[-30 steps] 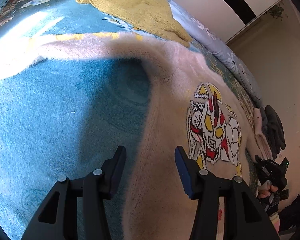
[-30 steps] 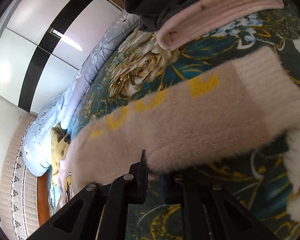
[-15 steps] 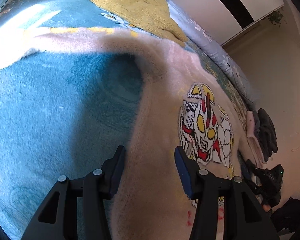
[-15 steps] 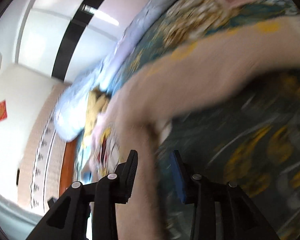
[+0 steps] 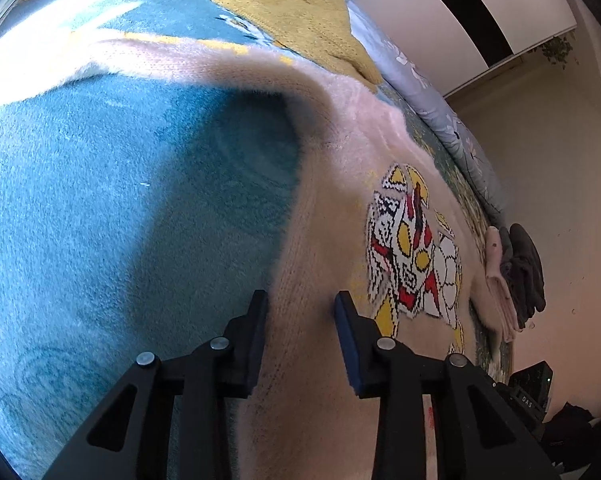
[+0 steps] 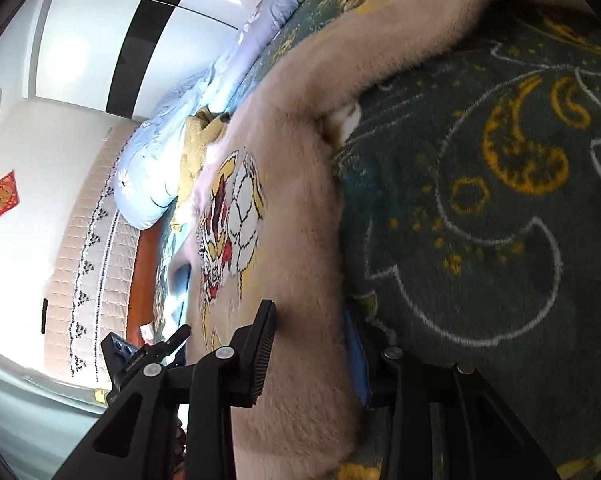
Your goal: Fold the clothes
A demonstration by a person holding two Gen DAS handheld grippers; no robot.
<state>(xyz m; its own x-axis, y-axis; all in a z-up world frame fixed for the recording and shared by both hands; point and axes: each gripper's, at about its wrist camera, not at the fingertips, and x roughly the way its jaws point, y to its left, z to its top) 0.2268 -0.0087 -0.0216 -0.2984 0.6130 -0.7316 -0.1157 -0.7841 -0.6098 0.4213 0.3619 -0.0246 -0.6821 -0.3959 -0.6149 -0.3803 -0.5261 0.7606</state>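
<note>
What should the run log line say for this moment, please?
stage: grasping sweater sides | left gripper: closing around pink sweater edge | right gripper: straddling other edge | blanket: beneath

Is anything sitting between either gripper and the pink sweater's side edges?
Nothing visible. The left gripper, closing, and the right gripper each already straddle the pink sweater; the yellow sweater lies well beyond.
</note>
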